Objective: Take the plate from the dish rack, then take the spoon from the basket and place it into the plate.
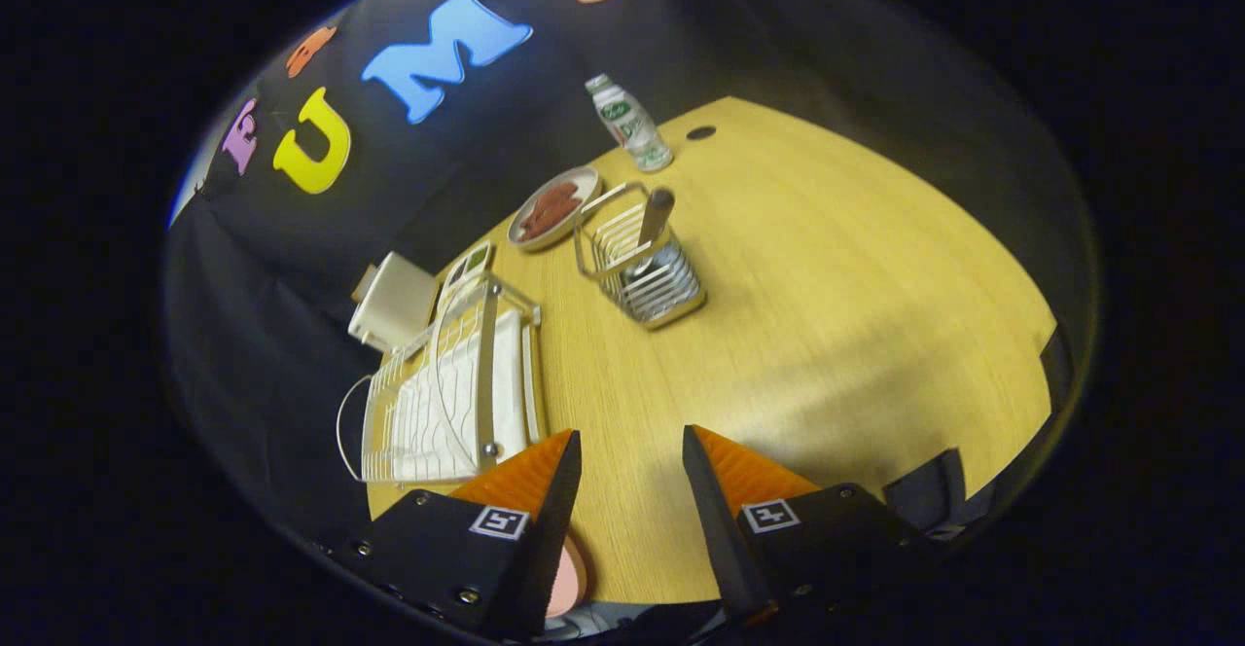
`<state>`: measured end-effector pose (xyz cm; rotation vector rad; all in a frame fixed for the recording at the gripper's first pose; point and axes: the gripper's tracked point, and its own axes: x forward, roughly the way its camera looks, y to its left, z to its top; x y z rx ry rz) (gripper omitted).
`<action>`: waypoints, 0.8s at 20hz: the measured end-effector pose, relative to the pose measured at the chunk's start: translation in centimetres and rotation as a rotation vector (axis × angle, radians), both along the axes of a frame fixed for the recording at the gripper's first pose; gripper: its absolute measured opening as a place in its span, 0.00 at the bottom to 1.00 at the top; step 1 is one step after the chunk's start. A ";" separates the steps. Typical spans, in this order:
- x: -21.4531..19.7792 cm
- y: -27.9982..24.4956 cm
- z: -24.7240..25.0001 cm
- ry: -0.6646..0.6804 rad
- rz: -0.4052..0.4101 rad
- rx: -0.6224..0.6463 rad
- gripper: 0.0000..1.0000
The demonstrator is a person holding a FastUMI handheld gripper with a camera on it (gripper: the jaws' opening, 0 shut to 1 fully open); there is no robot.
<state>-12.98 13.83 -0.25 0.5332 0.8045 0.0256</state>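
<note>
Spread apart over bare tabletop (pixel 778 267), the gripper (pixel 632 456) holds nothing — a pink plate (pixel 569 578) peeks out beneath one finger. Just ahead stands the white dish rack (pixel 443 403). Beyond, the wire basket (pixel 642 267) holds the upright spoon (pixel 654 218) — a bottle (pixel 630 124) and a dish (pixel 554 208) lie farther back.

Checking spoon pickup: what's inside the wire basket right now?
One utensil stands in the wire basket, its handle sticking up above the rim. Its lower end is hidden behind the wires, so the bowl can't be confirmed. The gripper is open over bare table, well short of it.
</note>
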 end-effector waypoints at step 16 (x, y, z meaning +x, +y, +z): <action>10.9 -5.7 2.2 -0.303 -0.500 0.011 0.55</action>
